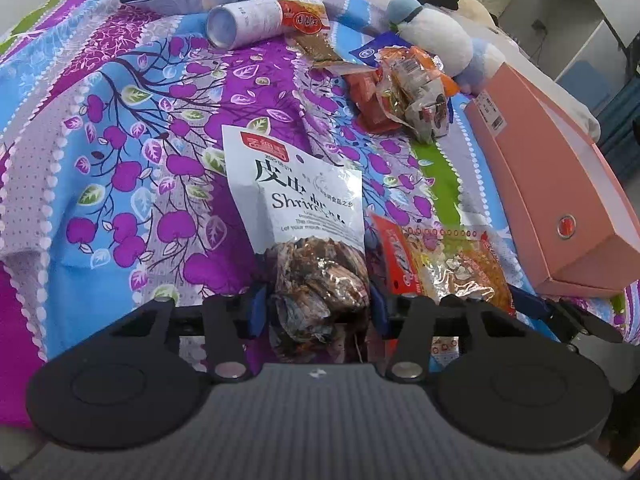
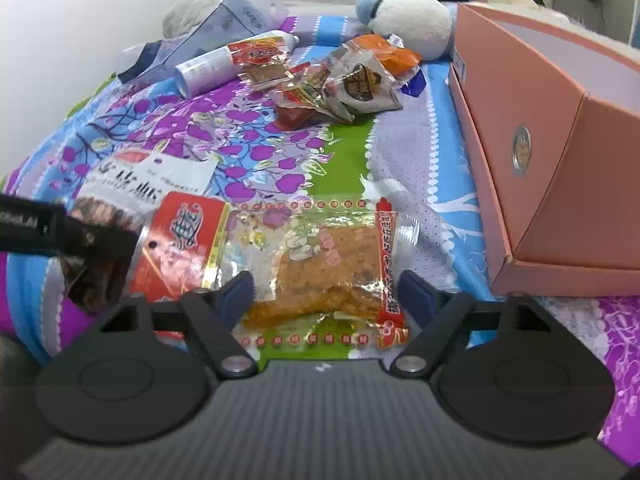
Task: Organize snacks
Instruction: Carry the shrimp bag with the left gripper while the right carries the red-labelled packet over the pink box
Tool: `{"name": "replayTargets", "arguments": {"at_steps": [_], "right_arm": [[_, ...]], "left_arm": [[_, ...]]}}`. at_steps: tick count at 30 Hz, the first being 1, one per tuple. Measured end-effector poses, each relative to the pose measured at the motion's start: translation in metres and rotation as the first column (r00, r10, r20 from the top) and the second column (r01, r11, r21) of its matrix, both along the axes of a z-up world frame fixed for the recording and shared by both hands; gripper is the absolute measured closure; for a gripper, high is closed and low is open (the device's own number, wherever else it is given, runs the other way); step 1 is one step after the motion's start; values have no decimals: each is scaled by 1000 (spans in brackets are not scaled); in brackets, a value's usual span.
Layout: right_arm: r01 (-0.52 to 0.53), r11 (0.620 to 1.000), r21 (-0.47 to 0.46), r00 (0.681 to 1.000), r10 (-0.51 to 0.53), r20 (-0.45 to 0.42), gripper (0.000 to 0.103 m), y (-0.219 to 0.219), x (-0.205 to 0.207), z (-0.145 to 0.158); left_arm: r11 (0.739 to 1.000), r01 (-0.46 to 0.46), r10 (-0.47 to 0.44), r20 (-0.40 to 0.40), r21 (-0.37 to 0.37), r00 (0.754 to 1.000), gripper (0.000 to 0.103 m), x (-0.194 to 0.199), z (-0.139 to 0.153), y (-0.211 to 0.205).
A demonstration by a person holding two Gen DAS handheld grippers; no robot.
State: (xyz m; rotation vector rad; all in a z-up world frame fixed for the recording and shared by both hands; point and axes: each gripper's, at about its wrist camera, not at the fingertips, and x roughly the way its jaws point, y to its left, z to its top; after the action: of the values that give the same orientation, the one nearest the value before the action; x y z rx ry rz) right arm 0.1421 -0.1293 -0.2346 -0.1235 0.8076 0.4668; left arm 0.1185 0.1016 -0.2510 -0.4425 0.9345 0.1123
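The pink box (image 2: 532,128) is sitting on the flowered bedspread (image 1: 120,140) with its open top facing up, and the snacks are lying loose on the cloth beside it, most likely because it is meant to receive them.

The left gripper (image 1: 316,308) is straddling the lower, filled end of the white shrimp bag (image 1: 296,200), which is lying a short way from the box with one packet between them. Its blue pads are sitting right against the bag's bulging sides; whether they are already pinching it cannot be told, so the jaws read as half closed around the bag, not yet clearly gripping.

The right gripper (image 2: 328,296) is hanging over the red and clear packet of orange slabs (image 2: 280,248), the one lying nearest the box's near corner. Its jaws are standing wide, each pad clear of the wrapper, probably lining up for a pinch across the packet's width.

Farther along the box's long side, a heap of small wrappers (image 1: 404,92), a white tube (image 1: 252,20) and a plush toy (image 1: 436,40) are waiting near its far end.

The box's inside is hidden by its wall, so what it is holding cannot be seen. Each gripper body is cutting off the near edge of its packet, and most printing is too warped to read.
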Motion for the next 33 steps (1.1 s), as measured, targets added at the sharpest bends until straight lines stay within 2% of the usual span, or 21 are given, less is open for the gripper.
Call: {"name": "replayTargets", "arguments": {"at_steps": [3, 5, 8, 16, 33], "right_arm": [[-3, 1000, -26, 1000, 3, 14, 45, 2, -5, 5], [13, 1000, -27, 1000, -12, 20, 60, -1, -5, 10], [18, 1000, -22, 1000, -18, 15, 68, -4, -6, 18], [42, 999, -11, 998, -41, 47, 71, -10, -17, 40], [119, 991, 67, 985, -127, 120, 70, -47, -41, 119]], "left_arm": [[1000, -10, 10, 14, -1, 1000, 50, -5, 6, 1], [1000, -20, 20, 25, -5, 999, 50, -9, 11, 2], [999, -28, 29, 44, -16, 999, 50, -15, 20, 5], [999, -27, 29, 87, -20, 996, 50, -26, 54, 1], [998, 65, -66, 174, 11, 983, 50, -27, 125, -35]]}}
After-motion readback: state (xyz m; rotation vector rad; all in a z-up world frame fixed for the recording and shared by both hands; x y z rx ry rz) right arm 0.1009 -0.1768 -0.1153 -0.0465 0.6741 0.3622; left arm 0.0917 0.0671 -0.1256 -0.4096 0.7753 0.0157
